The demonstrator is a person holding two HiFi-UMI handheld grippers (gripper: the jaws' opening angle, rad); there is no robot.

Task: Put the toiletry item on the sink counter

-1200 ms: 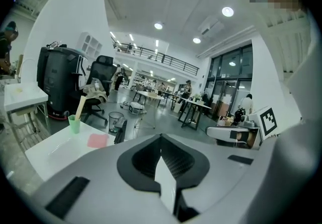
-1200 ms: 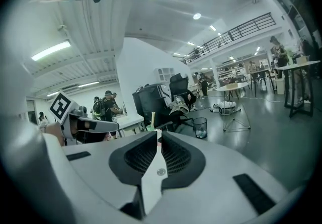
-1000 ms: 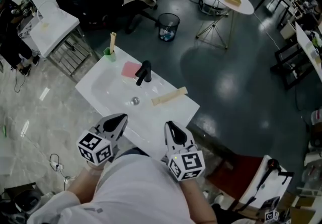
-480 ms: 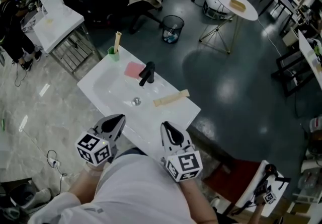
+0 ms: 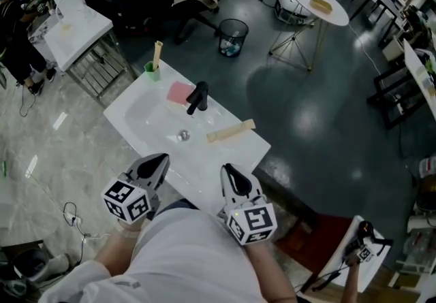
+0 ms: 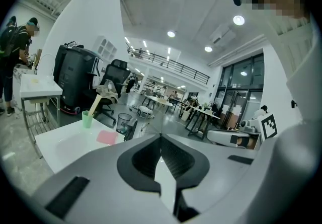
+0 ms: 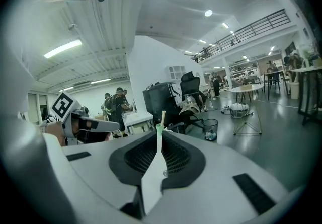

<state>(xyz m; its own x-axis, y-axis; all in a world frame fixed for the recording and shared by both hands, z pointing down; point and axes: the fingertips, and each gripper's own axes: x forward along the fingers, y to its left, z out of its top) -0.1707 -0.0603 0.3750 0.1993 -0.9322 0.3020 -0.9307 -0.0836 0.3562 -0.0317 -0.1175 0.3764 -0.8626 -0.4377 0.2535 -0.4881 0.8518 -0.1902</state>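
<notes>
Jaws of both grippers are clenched, with nothing between them. The left gripper [image 5: 161, 158] and right gripper [image 5: 228, 171] hang side by side over the white counter's [image 5: 238, 152] front edge, on the person's side of the black faucet [image 5: 197, 97] and well apart from it. A beige toiletry strip [image 5: 231, 131] lies flat on the counter, near the faucet and to its right, touched by neither gripper. A pink pad [image 5: 180, 92] lies just beside the faucet on its left. Farther left of the faucet, at the counter's far corner, stands a green cup [image 5: 151, 72] with a pale stick [image 5: 158, 53] upright in it. The drain [image 5: 182, 135] sits in front of the faucet. A bin [image 5: 232, 35] stands on the floor beyond the faucet.
</notes>
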